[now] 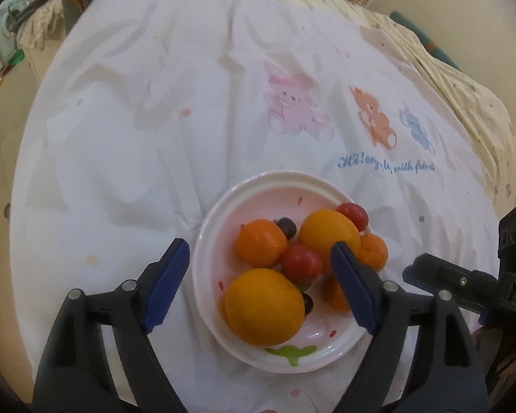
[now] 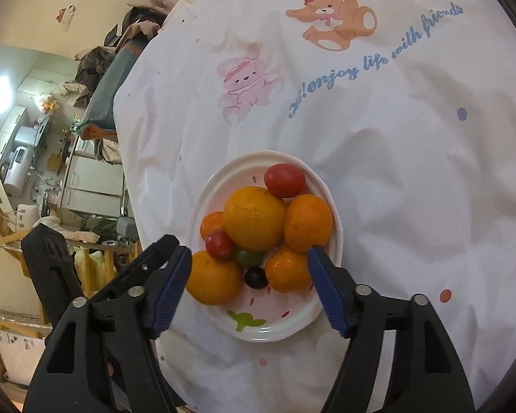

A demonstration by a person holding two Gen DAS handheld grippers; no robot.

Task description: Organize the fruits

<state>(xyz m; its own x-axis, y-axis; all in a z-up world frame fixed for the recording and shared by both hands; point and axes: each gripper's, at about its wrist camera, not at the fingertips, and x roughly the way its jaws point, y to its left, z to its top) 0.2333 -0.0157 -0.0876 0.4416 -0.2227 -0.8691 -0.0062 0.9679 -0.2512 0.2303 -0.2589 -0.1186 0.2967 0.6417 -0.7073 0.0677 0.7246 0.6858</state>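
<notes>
On the bed sheet (image 1: 196, 79) stood a white plate (image 1: 203, 251) piled with oranges (image 1: 264, 306) and tomatoes (image 1: 301, 262); left gripper (image 1: 258, 285) and right gripper (image 2: 249, 282) hovered above, fingers wide, empty.

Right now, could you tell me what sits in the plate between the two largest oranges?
In the left wrist view, a red cherry tomato sits between the near large orange and the far one, inside the white plate.

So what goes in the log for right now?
left gripper: open, empty | right gripper: open, empty | fruits: piled in plate | cloth: bear print
</notes>
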